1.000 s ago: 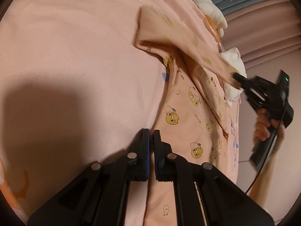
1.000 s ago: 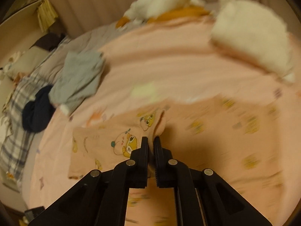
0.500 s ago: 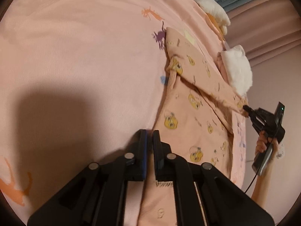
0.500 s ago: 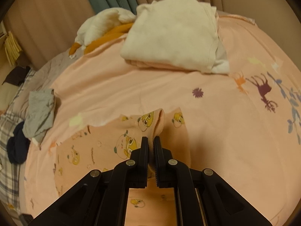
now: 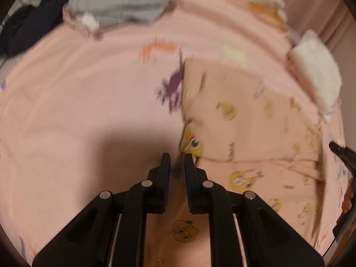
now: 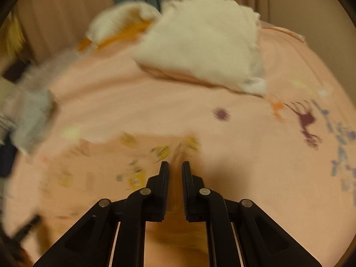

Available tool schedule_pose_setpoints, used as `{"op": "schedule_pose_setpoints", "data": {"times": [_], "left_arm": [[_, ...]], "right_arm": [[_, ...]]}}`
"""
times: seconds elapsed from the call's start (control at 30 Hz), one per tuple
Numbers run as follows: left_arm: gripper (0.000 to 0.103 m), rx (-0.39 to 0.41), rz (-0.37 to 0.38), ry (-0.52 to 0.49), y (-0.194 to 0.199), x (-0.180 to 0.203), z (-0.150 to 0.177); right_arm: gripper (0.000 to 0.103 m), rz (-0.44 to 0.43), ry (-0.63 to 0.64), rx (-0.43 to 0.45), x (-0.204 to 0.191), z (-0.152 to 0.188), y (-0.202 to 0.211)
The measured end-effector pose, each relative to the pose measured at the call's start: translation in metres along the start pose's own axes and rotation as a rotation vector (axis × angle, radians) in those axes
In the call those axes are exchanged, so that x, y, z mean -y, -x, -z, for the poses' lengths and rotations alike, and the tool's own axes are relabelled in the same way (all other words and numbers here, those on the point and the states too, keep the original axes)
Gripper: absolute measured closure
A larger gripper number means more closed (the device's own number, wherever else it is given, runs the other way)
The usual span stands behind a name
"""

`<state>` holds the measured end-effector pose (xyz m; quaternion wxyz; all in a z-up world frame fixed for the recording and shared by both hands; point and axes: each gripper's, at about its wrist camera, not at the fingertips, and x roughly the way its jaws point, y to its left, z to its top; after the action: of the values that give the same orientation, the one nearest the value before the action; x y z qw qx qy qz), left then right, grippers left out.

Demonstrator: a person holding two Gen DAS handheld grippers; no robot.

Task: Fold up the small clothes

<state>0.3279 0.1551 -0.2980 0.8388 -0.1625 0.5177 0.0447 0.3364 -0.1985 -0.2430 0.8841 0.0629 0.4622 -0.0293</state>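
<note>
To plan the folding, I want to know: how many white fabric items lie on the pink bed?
2. A folded white cloth lies at the far side; a white-and-orange bundle sits left of it. Blur may hide others.

Soft matt printed pink garment [image 5: 244, 120] lies on matt cloth bedsheet [image 5: 89, 111].

My black tongs [image 5: 176, 166] hang over a peach-pink cotton garment [image 5: 249, 133] printed with yellow cartoon birds. The pink bedsheet [image 5: 89, 102] carries purple and orange animal prints. A folded white cloth [image 6: 207, 42], a grey garment [image 5: 124, 4] and a navy garment [image 5: 29, 29] lie beyond.
</note>
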Motion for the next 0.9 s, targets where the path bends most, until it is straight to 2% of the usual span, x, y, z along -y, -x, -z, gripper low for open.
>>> {"op": "schedule_pose_setpoints", "data": {"times": [0.07,0.1,0.17,0.23,0.27,0.33,0.37,0.43,0.53,0.6,0.63,0.7,0.77,0.8,0.83,0.87,0.9], "left_arm": [[0.087,0.030,0.036,0.035,0.002,-0.009,0.001],[0.087,0.031,0.049,0.050,0.003,-0.014,0.000],[0.090,0.019,0.052,0.064,0.005,-0.022,-0.002],[0.090,0.013,0.018,0.045,0.010,-0.025,0.001],[0.090,0.009,-0.009,0.019,0.013,-0.025,0.003],[0.090,0.013,-0.078,-0.051,0.024,-0.021,0.017],[0.090,0.020,-0.112,-0.076,0.027,-0.021,0.022],[0.087,0.031,-0.155,-0.086,0.033,-0.025,0.036],[0.078,0.020,-0.110,-0.039,0.042,-0.042,0.059],[0.071,0.003,-0.111,-0.058,0.051,-0.044,0.075],[0.068,0.000,-0.129,-0.091,0.057,-0.042,0.085],[0.063,0.008,-0.129,-0.090,0.071,-0.046,0.099],[0.050,0.019,-0.036,-0.025,0.081,-0.054,0.114],[0.047,0.013,0.005,0.019,0.083,-0.059,0.120],[0.046,0.004,0.008,0.036,0.083,-0.058,0.122],[0.047,-0.009,-0.007,0.024,0.085,-0.056,0.126],[0.046,-0.010,-0.013,-0.006,0.089,-0.053,0.130]], "right_arm": [[0.089,0.043,0.029,-0.094,0.010,0.010,-0.019],[0.089,0.049,0.030,-0.110,0.016,0.014,-0.023],[0.089,0.045,0.020,-0.078,0.022,0.015,-0.018],[0.089,-0.002,0.022,-0.016,0.019,0.013,-0.005],[0.089,-0.053,0.040,0.013,0.011,0.011,0.005],[0.089,-0.153,0.073,0.019,-0.004,0.011,0.013],[0.089,-0.175,0.084,0.005,-0.009,0.013,0.013],[0.089,-0.159,0.105,-0.049,-0.019,0.022,0.003],[0.091,-0.050,0.133,-0.163,-0.017,0.050,-0.027],[0.093,-0.065,0.137,-0.101,-0.003,0.069,-0.017],[0.093,-0.055,0.136,-0.106,0.001,0.072,-0.012],[0.093,-0.020,0.107,-0.129,0.011,0.080,0.007],[0.090,-0.003,0.055,-0.107,0.023,0.092,0.036],[0.083,-0.032,0.044,-0.094,0.028,0.101,0.052],[0.064,-0.044,0.036,-0.093,0.031,0.108,0.061],[0.053,-0.046,0.020,-0.095,0.035,0.120,0.074],[0.033,-0.031,0.002,-0.094,0.039,0.134,0.085]]}}
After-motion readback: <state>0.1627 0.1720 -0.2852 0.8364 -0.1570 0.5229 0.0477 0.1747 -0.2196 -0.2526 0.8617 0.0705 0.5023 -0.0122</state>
